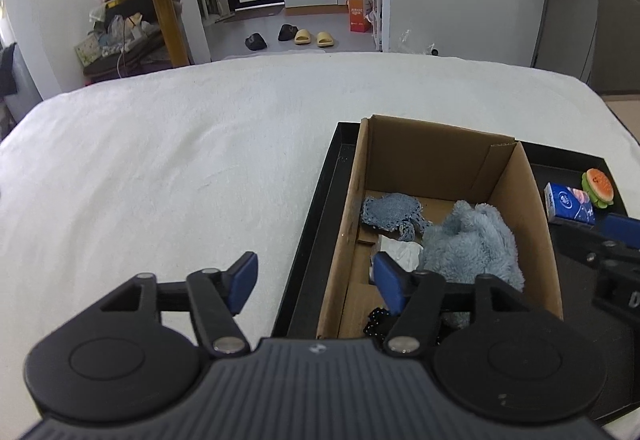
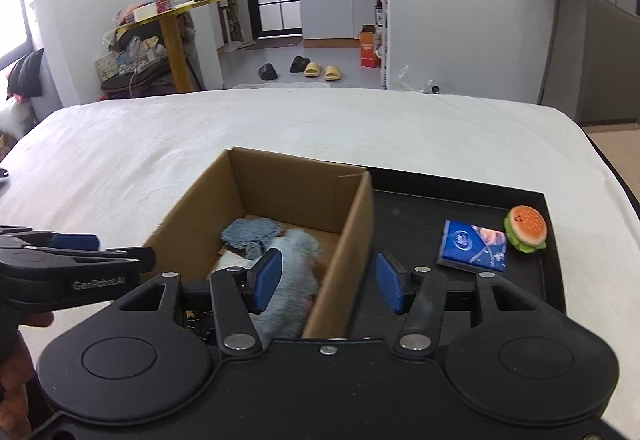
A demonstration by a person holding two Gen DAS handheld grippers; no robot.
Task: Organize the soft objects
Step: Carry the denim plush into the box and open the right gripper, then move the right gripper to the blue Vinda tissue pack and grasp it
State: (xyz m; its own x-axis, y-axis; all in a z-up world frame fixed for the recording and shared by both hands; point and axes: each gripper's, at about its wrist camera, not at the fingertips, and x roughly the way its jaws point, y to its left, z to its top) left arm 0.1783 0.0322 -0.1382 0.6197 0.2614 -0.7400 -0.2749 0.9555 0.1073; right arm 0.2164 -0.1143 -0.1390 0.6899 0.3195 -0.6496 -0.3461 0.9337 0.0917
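Left wrist: while the left gripper (image 1: 316, 282) hung with jaws apart and empty over the near left wall of the cardboard box (image 1: 444, 156), a fluffy blue cloth (image 1: 472, 240) and a denim piece (image 1: 390, 214) lay inside.
Right wrist: the right gripper (image 2: 329, 282) stood parted and empty, straddling the box's right wall.
Tray: the black tray (image 2: 420, 208) held a tissue pack (image 2: 474, 246) beside a burger toy (image 2: 525, 227).

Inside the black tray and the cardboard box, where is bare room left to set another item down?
Black tray floor between cardboard box and blue tissue pack is bare. The box's far end beyond the denim patch is bare; its near end is crowded by the fluffy blue cloth.
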